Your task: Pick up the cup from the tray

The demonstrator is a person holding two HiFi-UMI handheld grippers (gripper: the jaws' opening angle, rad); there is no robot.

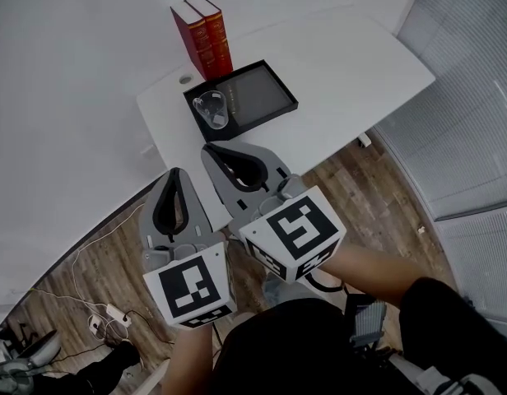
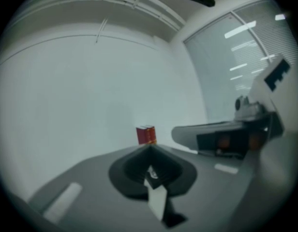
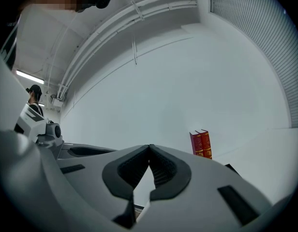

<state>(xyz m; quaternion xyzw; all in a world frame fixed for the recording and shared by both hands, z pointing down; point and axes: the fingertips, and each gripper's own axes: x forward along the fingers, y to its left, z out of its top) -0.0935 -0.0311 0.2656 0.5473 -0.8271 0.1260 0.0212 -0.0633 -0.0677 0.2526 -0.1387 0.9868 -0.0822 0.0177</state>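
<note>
The fingers [image 2: 134,169] of the left gripper [image 2: 150,147] are pressed together at their tips, with nothing between them. The right gripper [image 3: 150,146] shows the same: its fingers [image 3: 164,170] meet at the tips and hold nothing. Both point roughly level toward a white wall.

In the head view the two grippers lie side by side, each with a marker cube at its back end, the left gripper [image 1: 175,174] a little further back than the right gripper [image 1: 209,149]. The left one hangs over the wooden floor [image 1: 89,257], beside the edge of the white table [image 1: 344,72]. The right one's tips come up to the table's near edge, close to the near corner of the tray [image 1: 253,93].

The cup [image 1: 211,109], clear and upright, stands in the left end of that black tray, apart from both grippers. Two red books [image 1: 202,38] stand upright just behind the tray, near the wall. They also appear small beyond the fingertips in the left gripper view [image 2: 146,135] and to the right of them in the right gripper view [image 3: 201,144].
</note>
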